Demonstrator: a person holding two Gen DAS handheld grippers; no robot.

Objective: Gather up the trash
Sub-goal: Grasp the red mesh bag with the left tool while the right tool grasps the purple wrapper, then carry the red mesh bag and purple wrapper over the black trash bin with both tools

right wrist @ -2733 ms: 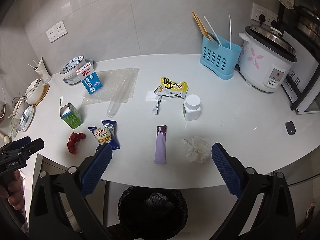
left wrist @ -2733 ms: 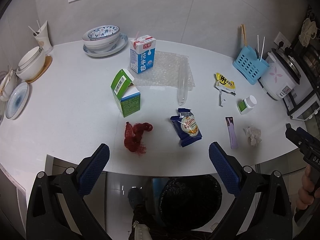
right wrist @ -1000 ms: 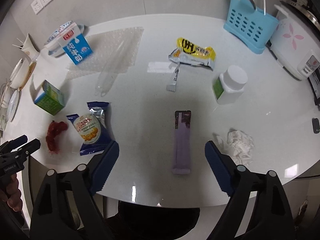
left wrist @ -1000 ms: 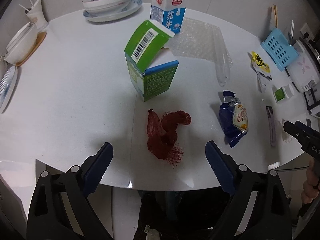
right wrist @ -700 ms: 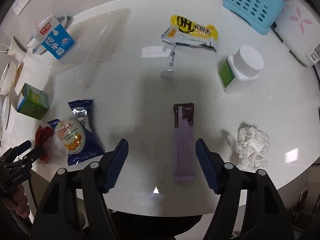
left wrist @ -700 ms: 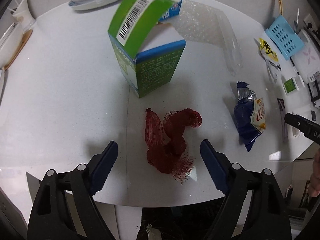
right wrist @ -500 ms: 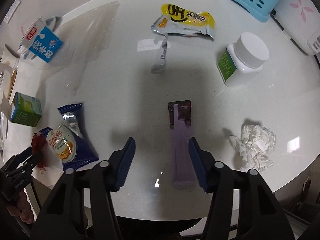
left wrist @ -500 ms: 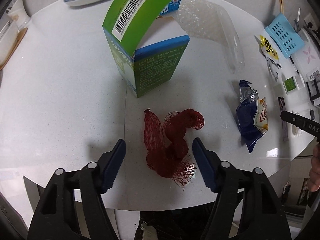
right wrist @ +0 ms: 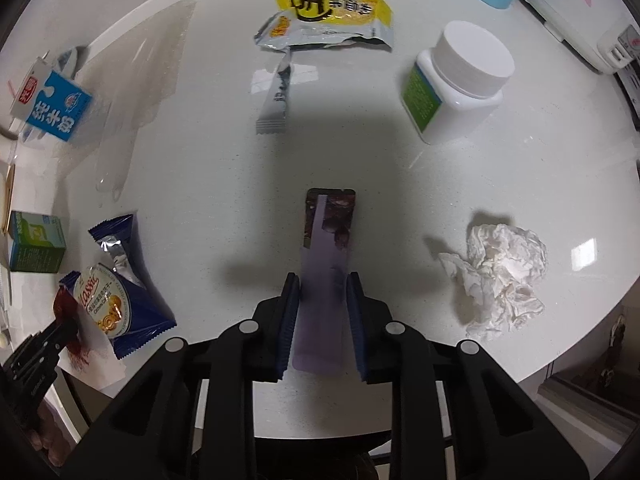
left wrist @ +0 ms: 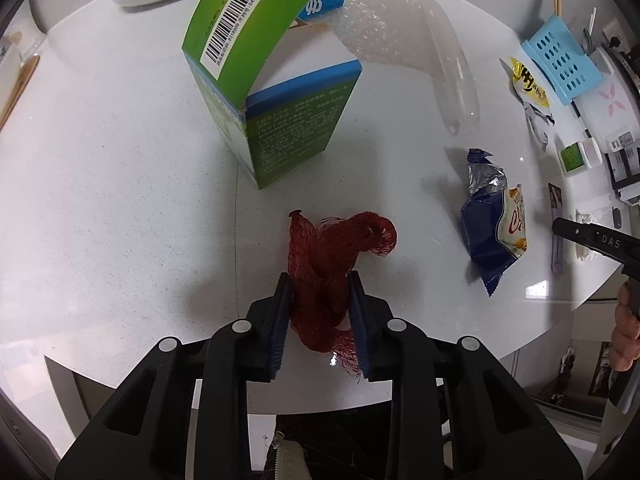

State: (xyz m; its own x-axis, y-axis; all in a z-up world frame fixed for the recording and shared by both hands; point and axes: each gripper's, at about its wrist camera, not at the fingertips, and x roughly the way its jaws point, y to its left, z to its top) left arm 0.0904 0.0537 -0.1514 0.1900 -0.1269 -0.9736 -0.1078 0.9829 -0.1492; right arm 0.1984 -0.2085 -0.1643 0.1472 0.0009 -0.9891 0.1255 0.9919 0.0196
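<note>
My left gripper (left wrist: 319,280) is shut on a red mesh net bag (left wrist: 332,252) that lies on the white counter (left wrist: 100,208) near its front edge. My right gripper (right wrist: 323,280) is shut on the near end of a flat purple sachet (right wrist: 326,264) lying on the counter. The net bag also shows at the left edge of the right wrist view (right wrist: 66,308). A blue snack packet (left wrist: 494,232) lies right of the net bag. A crumpled white tissue (right wrist: 500,272) lies right of the sachet.
An open green and blue carton (left wrist: 276,92) stands just behind the net bag. A blue milk carton (right wrist: 48,104), bubble wrap (left wrist: 384,32), a yellow wrapper (right wrist: 332,16), a white pill bottle (right wrist: 456,80), a blue utensil basket (left wrist: 560,60) and a rice cooker (right wrist: 580,4) lie farther back.
Both grippers have moved down and forward to the counter and closed: the left on the red net bag, the right on the purple sachet.
</note>
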